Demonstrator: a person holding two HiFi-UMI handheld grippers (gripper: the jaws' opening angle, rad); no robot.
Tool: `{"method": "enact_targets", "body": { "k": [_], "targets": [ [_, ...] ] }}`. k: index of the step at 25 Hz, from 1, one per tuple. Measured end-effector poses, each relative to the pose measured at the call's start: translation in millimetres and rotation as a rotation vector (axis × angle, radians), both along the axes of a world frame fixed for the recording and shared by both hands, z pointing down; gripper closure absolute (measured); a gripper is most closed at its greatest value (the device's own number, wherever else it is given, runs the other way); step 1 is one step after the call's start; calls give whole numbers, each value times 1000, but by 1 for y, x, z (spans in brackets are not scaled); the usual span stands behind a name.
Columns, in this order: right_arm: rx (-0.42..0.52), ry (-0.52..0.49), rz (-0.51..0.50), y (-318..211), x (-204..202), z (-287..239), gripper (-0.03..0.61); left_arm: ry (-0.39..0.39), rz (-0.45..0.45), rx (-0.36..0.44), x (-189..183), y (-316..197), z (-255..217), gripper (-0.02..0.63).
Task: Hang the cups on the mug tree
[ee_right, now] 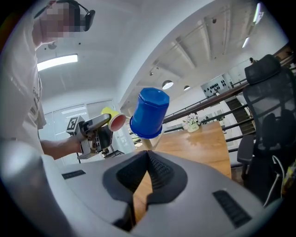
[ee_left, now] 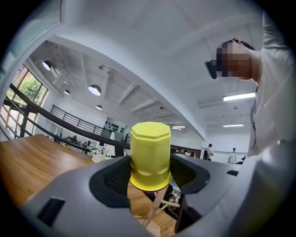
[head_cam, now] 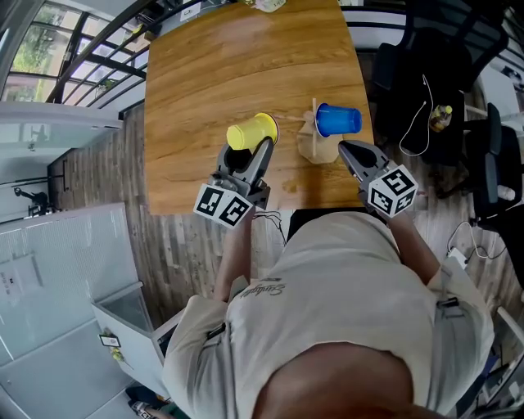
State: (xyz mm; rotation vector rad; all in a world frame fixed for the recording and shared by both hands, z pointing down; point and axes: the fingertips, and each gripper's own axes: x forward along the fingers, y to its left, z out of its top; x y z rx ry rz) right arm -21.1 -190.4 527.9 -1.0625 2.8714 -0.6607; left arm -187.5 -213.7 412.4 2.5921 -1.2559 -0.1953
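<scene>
My left gripper (head_cam: 254, 152) is shut on a yellow cup (head_cam: 252, 131), held above the wooden table (head_cam: 213, 65) with its base pointing away from me. In the left gripper view the yellow cup (ee_left: 149, 155) fills the gap between the jaws, and the pegs of the wooden mug tree (ee_left: 155, 210) show below it. A blue cup (head_cam: 337, 120) hangs upside down on the mug tree (head_cam: 315, 144) near the table's front right. My right gripper (head_cam: 349, 150) sits just before the tree, shut and empty. The right gripper view shows the blue cup (ee_right: 149, 112) above the closed jaws.
A black office chair (head_cam: 426, 74) with white cables stands right of the table, and a small bottle (head_cam: 440, 117) lies beside it. A white open box (head_cam: 123, 319) stands on the floor at lower left. A small object (head_cam: 268, 4) sits at the table's far edge.
</scene>
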Motion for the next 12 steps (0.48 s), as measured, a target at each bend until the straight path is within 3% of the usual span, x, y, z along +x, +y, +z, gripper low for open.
{"method": "enact_targets", "body": {
  "k": [12],
  "targets": [
    [3, 28, 7, -6, 6, 6, 586, -2, 69, -68, 21, -22, 14, 344]
  ]
}}
